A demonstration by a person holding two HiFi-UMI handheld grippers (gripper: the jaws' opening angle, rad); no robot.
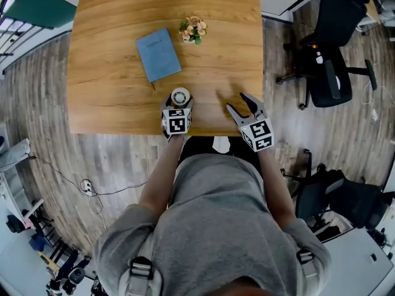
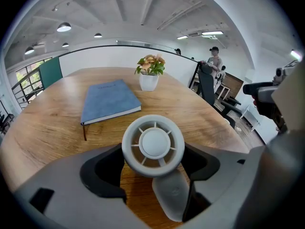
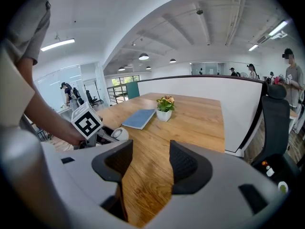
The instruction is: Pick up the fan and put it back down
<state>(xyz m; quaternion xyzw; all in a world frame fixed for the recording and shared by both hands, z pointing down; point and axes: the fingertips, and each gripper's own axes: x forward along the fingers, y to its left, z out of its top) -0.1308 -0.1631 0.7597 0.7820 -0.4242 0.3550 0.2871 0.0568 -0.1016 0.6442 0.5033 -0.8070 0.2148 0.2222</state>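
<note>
Your left gripper [image 1: 178, 103] is clamped on the fan [image 1: 181, 95], its two pads pressing the sides of the round white head. The fan sits just off the near corner of the blue notebook [image 1: 158, 55], close to the surface's [image 1: 105, 97] near edge. Its grey stand hangs low over the wood, and you cannot tell whether it touches. Your right gripper [image 1: 236, 102] hovers to the right of the notebook, well apart from it, with its jaws standing apart and only bare wood between them. A small potted plant [image 1: 193, 30] stands just beyond the notebook's far right corner.
</note>
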